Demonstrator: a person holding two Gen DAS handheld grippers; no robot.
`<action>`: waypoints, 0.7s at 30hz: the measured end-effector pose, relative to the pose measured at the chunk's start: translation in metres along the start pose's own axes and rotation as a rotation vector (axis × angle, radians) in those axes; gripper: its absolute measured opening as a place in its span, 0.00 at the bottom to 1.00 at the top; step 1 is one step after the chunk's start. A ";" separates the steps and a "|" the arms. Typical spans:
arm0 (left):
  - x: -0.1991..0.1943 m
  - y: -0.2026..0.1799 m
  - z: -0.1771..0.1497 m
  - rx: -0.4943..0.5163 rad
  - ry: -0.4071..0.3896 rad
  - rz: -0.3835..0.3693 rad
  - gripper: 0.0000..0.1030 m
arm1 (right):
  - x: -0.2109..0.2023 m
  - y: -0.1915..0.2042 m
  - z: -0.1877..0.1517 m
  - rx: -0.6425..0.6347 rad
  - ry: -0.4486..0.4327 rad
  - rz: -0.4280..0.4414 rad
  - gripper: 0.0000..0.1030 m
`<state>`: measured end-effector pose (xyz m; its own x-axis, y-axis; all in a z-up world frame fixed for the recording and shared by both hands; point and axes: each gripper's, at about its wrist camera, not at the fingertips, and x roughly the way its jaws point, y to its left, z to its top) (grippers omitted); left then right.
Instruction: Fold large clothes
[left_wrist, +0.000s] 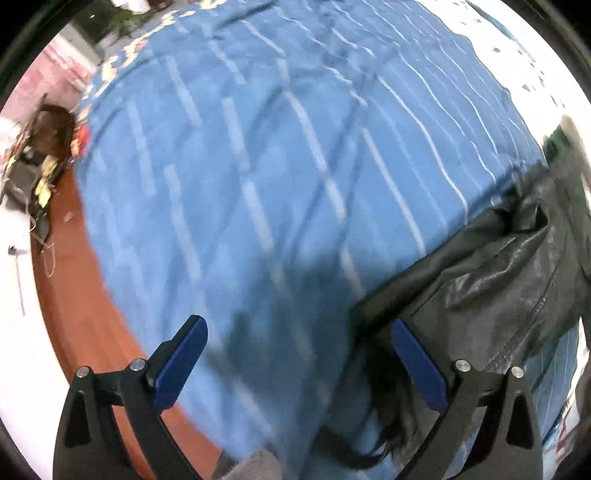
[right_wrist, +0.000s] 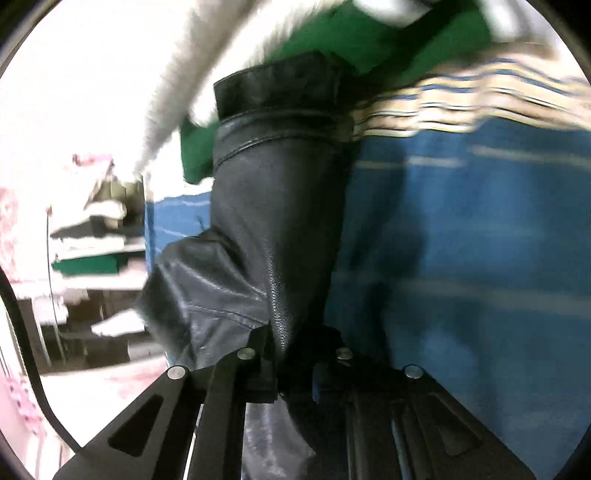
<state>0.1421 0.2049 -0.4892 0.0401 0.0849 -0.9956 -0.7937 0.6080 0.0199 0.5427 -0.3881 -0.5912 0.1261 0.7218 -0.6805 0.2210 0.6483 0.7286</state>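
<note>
A black leather jacket (left_wrist: 491, 266) lies at the right of a blue striped bedspread (left_wrist: 258, 166). My left gripper (left_wrist: 299, 362) is open and empty above the bedspread, its right finger beside the jacket's edge. In the right wrist view my right gripper (right_wrist: 291, 354) is shut on the black leather jacket (right_wrist: 273, 206). A sleeve with its cuff hangs stretched away from the jaws. Both views are blurred by motion.
The bed's wooden edge (left_wrist: 85, 295) runs along the left, with a cluttered dark bag (left_wrist: 37, 173) beyond it. A green garment (right_wrist: 369, 37) and white cloth (right_wrist: 173, 92) lie past the jacket. Shelves with folded clothes (right_wrist: 96, 251) stand at the left.
</note>
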 end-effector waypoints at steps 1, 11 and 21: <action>-0.002 0.004 -0.002 0.002 0.004 -0.002 1.00 | -0.018 -0.005 -0.013 0.039 -0.029 0.004 0.11; 0.004 -0.041 0.004 0.169 0.025 -0.151 0.99 | -0.186 -0.129 -0.210 0.455 -0.193 -0.243 0.12; 0.035 -0.139 0.003 0.430 0.007 -0.182 0.17 | -0.192 -0.177 -0.278 0.528 -0.070 -0.329 0.46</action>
<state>0.2557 0.1252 -0.5263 0.1500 -0.0583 -0.9870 -0.4501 0.8848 -0.1206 0.2103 -0.5741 -0.5677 0.0288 0.4754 -0.8793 0.7045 0.6143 0.3552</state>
